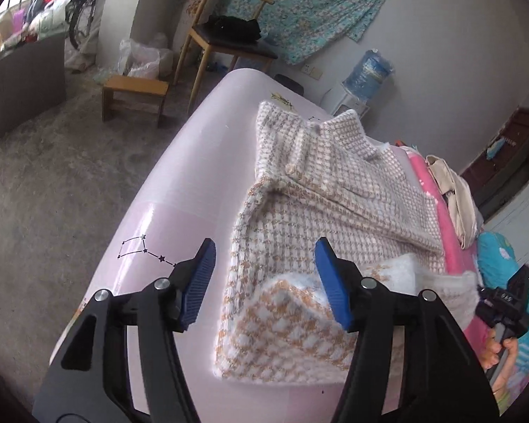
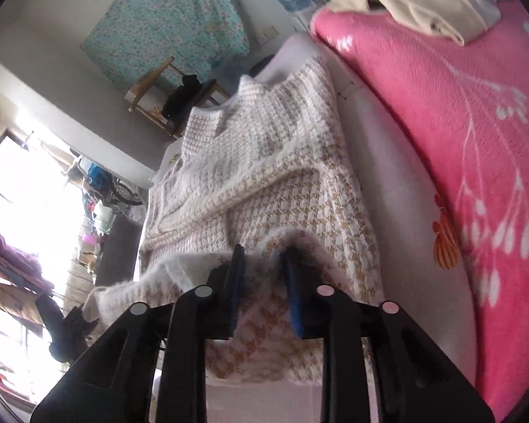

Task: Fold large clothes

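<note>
Lying lengthwise, sweater collar far.

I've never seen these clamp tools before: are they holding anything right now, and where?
The left gripper is open and holds nothing. The right gripper has the sweater hem fold between its parted fingers; whether they still pinch it cannot be told.
</note>
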The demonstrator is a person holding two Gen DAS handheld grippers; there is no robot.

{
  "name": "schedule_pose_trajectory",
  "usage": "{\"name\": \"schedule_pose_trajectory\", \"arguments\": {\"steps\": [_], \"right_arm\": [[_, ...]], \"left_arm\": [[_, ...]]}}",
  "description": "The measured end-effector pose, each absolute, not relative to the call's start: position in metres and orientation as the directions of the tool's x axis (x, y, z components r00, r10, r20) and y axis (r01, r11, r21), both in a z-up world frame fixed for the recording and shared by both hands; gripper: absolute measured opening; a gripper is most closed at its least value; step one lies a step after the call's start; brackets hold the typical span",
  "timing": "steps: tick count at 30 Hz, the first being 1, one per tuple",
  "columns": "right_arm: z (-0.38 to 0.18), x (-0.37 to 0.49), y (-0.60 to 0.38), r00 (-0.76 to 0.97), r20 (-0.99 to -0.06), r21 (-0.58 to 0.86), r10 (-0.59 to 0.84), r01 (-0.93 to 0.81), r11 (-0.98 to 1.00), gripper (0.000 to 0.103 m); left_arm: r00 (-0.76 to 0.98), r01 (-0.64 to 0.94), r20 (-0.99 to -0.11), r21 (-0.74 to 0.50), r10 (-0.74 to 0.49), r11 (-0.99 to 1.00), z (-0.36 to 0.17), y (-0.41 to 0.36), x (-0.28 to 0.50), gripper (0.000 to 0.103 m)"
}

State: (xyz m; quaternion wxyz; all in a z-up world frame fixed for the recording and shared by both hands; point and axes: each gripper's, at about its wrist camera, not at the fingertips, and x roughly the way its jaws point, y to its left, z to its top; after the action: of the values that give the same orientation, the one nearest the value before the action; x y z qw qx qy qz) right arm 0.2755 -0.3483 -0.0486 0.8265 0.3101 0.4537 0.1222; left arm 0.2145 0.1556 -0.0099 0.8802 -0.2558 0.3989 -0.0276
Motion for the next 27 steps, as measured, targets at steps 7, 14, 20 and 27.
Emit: {"name": "schedule_pose_trajectory", "arguments": {"steps": [7, 14, 20, 27], "right_arm": [[-0.052, 0.244, -0.361, 0.645, -0.601, 0.647, 0.472, 0.047, 0.761, 0.062], [-0.079, 0.188, -0.376, 0.604, -0.667, 0.642, 0.436, 0.168, 0.748, 0.062], [-0.105, 0.188, -0.376, 0.621, -0.657, 0.677, 0.427, 0.237, 0.697, 0.062], [-0.105, 0.233, -0.342, 0.674, -0.69, 0.506, 0.262, 0.192, 0.841, 0.044]], "left_arm": [[0.689, -0.128, -0.654, -0.534, -0.313, 0.836, -0.028, 0.167, 0.165, 0.056], [0.604, -0.128, -0.629, -0.682, -0.489, 0.72, -0.074, 0.158, 0.14, 0.056], [0.639, -0.229, -0.593, -0.754, -0.489, 0.616, -0.093, 0.162, 0.152, 0.055], [0.658, -0.305, -0.717, -0.531, -0.228, 0.791, -0.081, 0.131, 0.169, 0.031]]}}
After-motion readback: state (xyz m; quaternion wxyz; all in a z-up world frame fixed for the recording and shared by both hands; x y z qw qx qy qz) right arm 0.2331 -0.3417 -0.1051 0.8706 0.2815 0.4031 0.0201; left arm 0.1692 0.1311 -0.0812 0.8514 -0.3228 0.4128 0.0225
